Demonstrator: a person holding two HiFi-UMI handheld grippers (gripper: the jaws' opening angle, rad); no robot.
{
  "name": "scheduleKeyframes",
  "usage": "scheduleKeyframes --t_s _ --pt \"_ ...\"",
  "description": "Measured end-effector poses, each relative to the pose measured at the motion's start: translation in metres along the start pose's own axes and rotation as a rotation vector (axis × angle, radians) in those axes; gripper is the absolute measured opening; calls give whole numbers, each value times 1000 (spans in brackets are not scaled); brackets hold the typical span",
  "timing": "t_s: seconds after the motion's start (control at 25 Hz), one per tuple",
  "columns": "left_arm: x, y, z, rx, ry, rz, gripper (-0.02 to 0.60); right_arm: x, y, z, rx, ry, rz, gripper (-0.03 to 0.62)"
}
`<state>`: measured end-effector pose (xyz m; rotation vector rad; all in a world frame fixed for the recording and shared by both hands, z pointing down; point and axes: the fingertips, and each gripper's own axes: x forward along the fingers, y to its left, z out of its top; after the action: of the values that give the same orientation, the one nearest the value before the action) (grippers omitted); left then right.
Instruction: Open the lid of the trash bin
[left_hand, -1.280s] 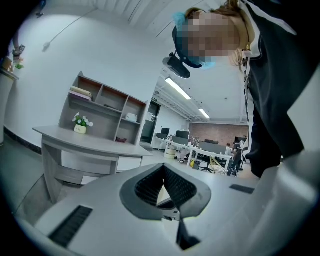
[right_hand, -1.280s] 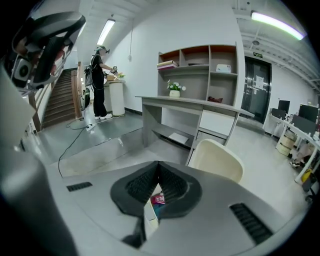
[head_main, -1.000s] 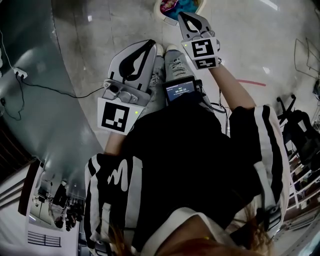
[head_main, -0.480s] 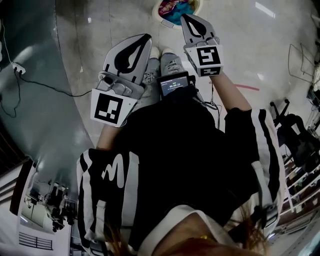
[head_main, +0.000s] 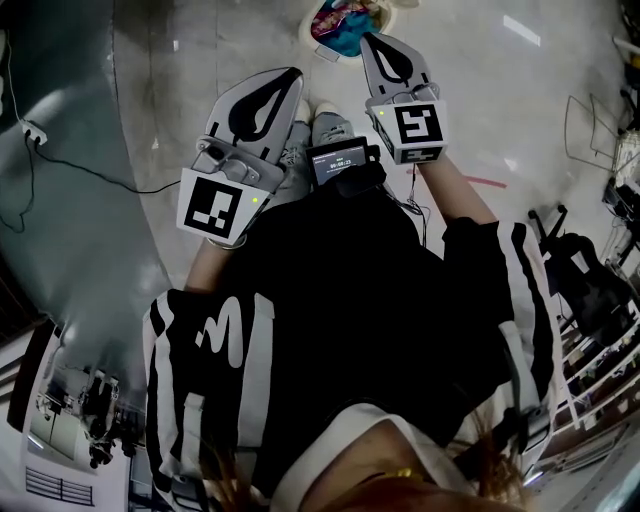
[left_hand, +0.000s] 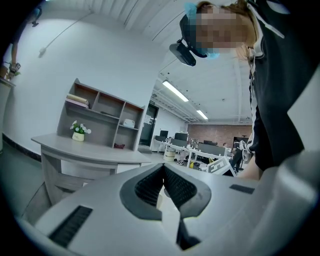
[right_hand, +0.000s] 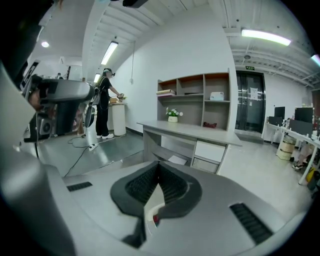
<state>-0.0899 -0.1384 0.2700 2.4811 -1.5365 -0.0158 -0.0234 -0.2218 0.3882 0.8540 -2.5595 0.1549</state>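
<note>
The trash bin (head_main: 345, 22) stands on the floor at the top edge of the head view, with a white rim and colourful contents showing inside. My right gripper (head_main: 370, 40) points at it, its tip just below and right of the rim, not touching. My left gripper (head_main: 290, 75) is held further back and to the left, above the person's shoes (head_main: 330, 125). Both are shut with nothing between the pads. In the left gripper view the gripper (left_hand: 162, 167) points level into the room, and so does the right gripper (right_hand: 159, 165) in its own view; the bin's lid is not visible.
A grey curved desk (right_hand: 187, 131) with a shelf unit (right_hand: 192, 97) stands ahead. A power strip and cable (head_main: 35, 140) lie on the floor at left. A person (right_hand: 106, 105) stands far off. A small screen (head_main: 337, 160) hangs at the waist. Black gear (head_main: 590, 270) sits right.
The view has shifted slightly and the left gripper has lifted a little up the frame. Both grippers stay shut near the bin.
</note>
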Motion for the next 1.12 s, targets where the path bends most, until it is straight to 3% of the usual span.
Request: scheduleKeyframes --t_s 1.12 --pt "-14 -5 44 78 -46 -2 5 -61 29 94 -19 -160 79 5"
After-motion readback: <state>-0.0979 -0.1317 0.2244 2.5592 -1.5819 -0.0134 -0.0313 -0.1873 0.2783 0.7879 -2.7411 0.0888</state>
